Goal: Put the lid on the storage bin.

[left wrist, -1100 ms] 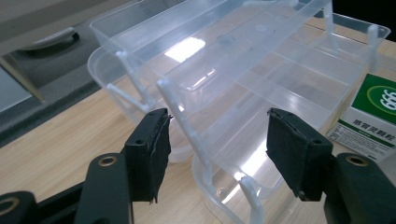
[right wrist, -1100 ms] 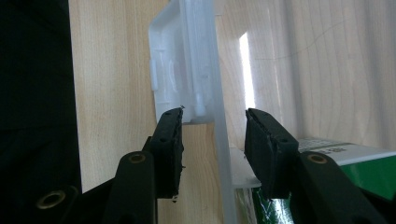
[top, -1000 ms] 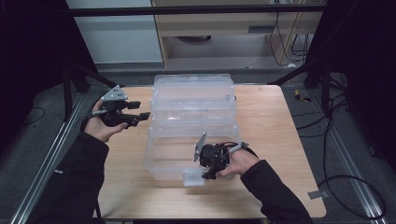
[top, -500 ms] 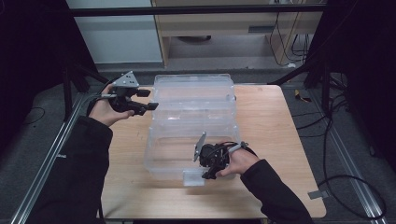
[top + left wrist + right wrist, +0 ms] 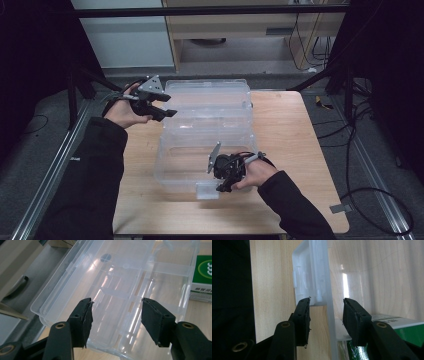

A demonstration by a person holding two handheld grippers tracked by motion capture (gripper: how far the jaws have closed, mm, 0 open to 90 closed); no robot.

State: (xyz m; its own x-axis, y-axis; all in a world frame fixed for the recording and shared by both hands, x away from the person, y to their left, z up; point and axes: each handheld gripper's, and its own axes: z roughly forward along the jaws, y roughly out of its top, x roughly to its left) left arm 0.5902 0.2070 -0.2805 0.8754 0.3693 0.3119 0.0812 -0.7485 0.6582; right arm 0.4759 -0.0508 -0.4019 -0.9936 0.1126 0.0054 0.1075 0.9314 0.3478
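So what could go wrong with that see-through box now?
The right gripper has its jaws either side of the clear box's thin front wall by the latch tab; I cannot tell whether they pinch it, so it might slip. The left gripper, jaws apart with nothing between them, hovers by the open lid and could bump it. A green carton lies inside and could slide.

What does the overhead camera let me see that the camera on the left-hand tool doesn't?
The high view takes in the person's two hands, the left gripper, the right gripper at the near wall's latch tab, and the wooden table. The left gripper view gives a close look between its open jaws at the box's inner dividers and a green-and-white carton. Both show the clear plastic box.
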